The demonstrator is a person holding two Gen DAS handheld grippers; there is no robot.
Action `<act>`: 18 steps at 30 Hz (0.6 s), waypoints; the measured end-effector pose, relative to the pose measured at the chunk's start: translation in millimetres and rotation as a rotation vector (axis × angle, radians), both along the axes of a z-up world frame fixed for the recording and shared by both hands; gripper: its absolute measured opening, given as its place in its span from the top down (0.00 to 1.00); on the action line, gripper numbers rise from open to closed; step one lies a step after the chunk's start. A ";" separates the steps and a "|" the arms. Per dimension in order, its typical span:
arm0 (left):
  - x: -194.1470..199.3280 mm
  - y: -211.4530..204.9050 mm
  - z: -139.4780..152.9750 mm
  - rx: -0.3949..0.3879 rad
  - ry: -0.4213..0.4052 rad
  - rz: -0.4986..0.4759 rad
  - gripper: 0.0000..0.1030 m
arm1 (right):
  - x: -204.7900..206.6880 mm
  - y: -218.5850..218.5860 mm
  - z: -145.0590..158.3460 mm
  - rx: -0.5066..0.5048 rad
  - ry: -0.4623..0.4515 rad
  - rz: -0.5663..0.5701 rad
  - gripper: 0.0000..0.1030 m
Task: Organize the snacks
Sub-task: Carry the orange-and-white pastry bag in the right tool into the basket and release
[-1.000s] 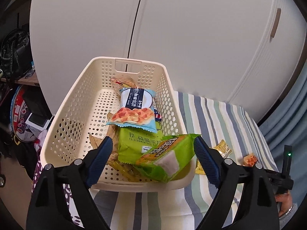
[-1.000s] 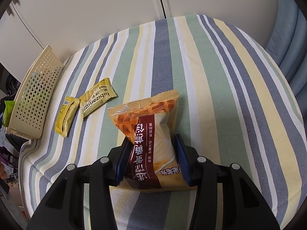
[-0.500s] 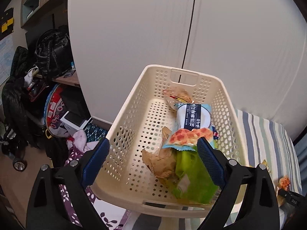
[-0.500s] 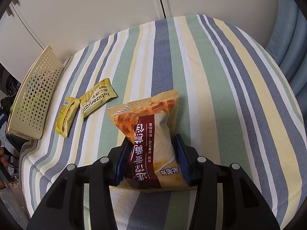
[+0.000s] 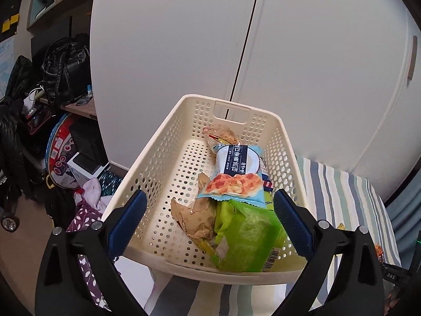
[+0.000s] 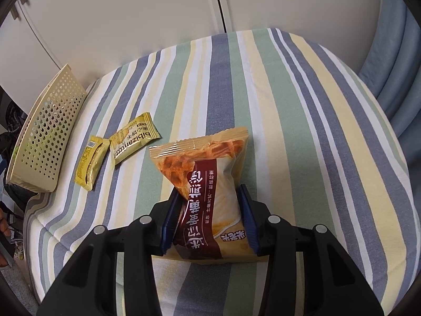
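Note:
A cream perforated basket [image 5: 168, 142] holds several snacks: a green bag [image 5: 252, 234] at its near end, a blue waffle pack [image 5: 236, 173], a brown wrapper [image 5: 194, 218]. My left gripper [image 5: 208, 221] hangs open over the basket's near rim, holding nothing. In the right wrist view my right gripper [image 6: 209, 216] is shut on an orange and maroon waffle bag [image 6: 208, 179] above the striped cloth [image 6: 302, 121]. Two small yellow packets [image 6: 135, 137] [image 6: 90, 162] lie on the cloth between that bag and the basket [image 6: 44, 134].
White cupboard doors [image 5: 289, 52] stand behind the basket. To the left are shelves, a black backpack [image 5: 65, 68] and clutter on the floor [image 5: 68, 158]. A blue curtain [image 6: 394, 60] hangs at the right of the table.
The green bag dropped from the basket's rim into the basket. My left gripper swung left and back, staying open. The right gripper kept still with its bag.

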State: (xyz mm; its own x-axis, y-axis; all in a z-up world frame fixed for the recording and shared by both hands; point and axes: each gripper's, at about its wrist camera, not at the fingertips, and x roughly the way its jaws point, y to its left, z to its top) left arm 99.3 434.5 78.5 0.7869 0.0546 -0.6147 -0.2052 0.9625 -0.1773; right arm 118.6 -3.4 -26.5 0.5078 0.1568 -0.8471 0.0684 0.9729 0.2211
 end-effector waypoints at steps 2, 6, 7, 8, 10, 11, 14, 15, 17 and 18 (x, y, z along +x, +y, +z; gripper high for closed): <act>-1.6 -0.5 1.7 -0.004 -0.010 0.001 0.05 | -1.4 -0.1 5.5 0.008 -0.011 -0.011 0.58; -5.0 2.0 4.7 0.003 -0.023 0.020 0.05 | -0.1 11.1 24.6 0.020 -0.054 0.001 0.58; -5.6 3.1 5.1 0.008 -0.025 0.029 0.05 | 1.6 16.2 29.7 0.025 -0.064 0.010 0.58; -6.2 4.9 5.2 0.013 -0.026 0.041 0.05 | 4.4 23.6 36.1 0.031 -0.076 0.023 0.58; -6.7 9.2 5.7 0.017 -0.025 0.063 0.05 | 10.2 38.9 48.2 0.047 -0.096 0.056 0.58; -7.0 11.6 5.8 0.019 -0.026 0.071 0.05 | 12.9 47.6 54.5 0.054 -0.106 0.074 0.58; -9.9 20.6 7.8 0.019 -0.035 0.104 0.05 | 25.4 79.5 76.5 0.080 -0.142 0.136 0.58; -10.7 23.5 8.2 0.021 -0.038 0.115 0.05 | 29.3 91.3 83.4 0.088 -0.153 0.160 0.58; -12.7 29.8 9.8 0.026 -0.044 0.142 0.05 | 38.3 121.4 98.4 0.098 -0.177 0.222 0.58; -13.7 32.7 10.5 0.026 -0.046 0.153 0.05 | 42.2 135.2 104.3 0.100 -0.186 0.249 0.58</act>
State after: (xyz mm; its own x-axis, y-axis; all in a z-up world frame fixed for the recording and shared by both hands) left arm 85.6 467.2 88.9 0.7957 0.1909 -0.5748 -0.3416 0.9252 -0.1656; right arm 160.8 131.8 77.8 0.5881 0.3734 -0.7174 -0.2196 0.9275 0.3026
